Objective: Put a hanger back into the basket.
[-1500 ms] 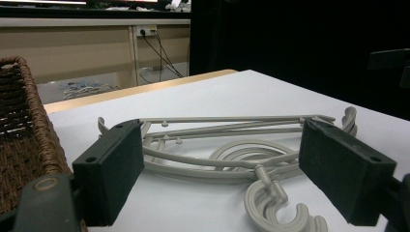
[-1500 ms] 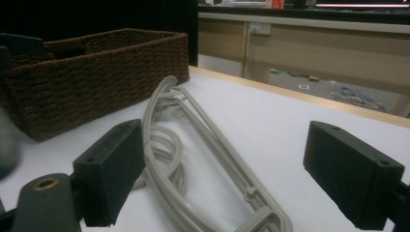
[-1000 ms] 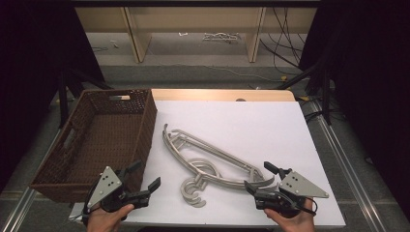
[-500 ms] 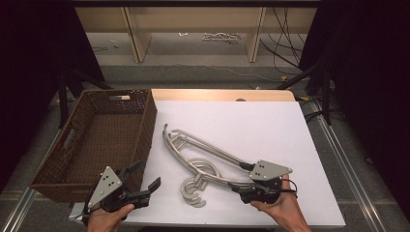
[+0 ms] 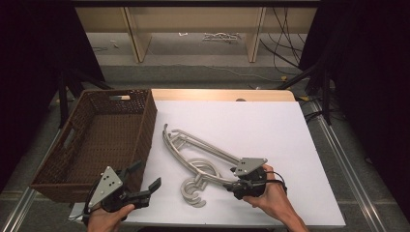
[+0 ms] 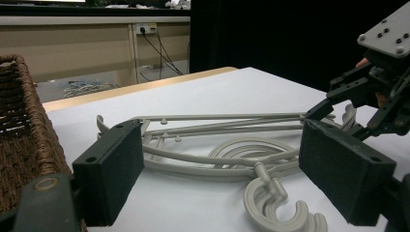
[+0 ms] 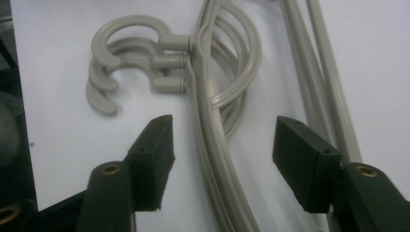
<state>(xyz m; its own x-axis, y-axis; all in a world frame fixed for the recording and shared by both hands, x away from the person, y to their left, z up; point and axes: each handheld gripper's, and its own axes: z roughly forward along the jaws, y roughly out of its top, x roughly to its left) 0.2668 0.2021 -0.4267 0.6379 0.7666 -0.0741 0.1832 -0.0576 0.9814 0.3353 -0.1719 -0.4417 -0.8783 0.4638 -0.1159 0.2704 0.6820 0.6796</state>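
**Right tongs straddle the hanger stack, squeeze not yet made**

High view first: the grey hangers (image 5: 203,162) lie stacked at the centre of the white tabletop (image 5: 270,125), hooks toward six o'clock, arms fanning up toward ten. The right tongs (image 5: 231,182) sit at the five o'clock end of the stack, right on the curved arms. The left tongs (image 5: 145,182) wait at seven o'clock, spread and holding nothing, just beside the wicker basket (image 5: 145,116) at nine.

Left gripper view: both pads (image 6: 109,166) stand wide apart with bare sheet between them, the hangers lying beyond at twelve and the basket wall at nine o'clock.

Right gripper view: here's the action. The jaws have just been closing, yet both pads (image 7: 154,145) stand clear of the plastic, with the hanger arms running between them.

This looks like the grasp step. The next move calls for a squeeze on the arms, then a lift. There's open room from twelve to three o'clock; the basket rim is the edge to clear, and the near tabletop edge lies close at six.
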